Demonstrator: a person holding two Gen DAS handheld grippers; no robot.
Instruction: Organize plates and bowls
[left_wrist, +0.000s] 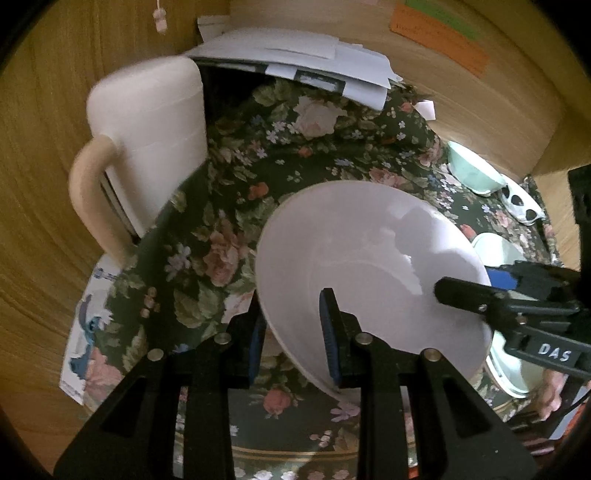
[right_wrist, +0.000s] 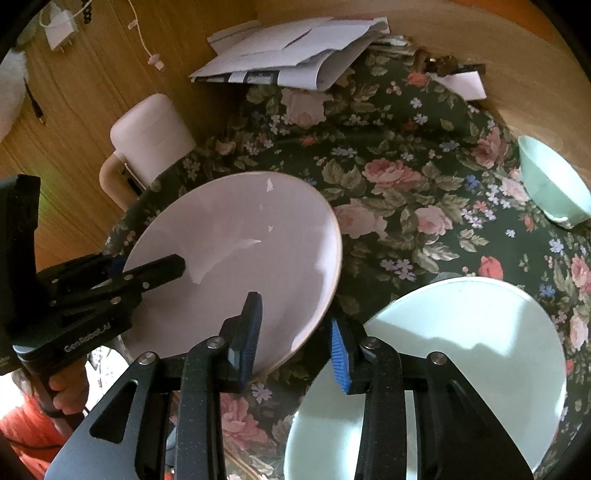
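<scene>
Plate (left_wrist: 369, 266) glossy white, shallow, tilted over floral cloth (left_wrist: 236, 206) beside mint plate (right_wrist: 461, 350) | left gripper (left_wrist: 293, 332) clamped tight on rim | right gripper (right_wrist: 297, 339) straddles opposite rim, pads apart, gripping nothing | advice: lower level; glaze likely slippery.

A glossy, smooth white plate (left_wrist: 369, 266) lies on matt floral cloth (left_wrist: 236, 206) (over grained wood (left_wrist: 40, 177)).
</scene>
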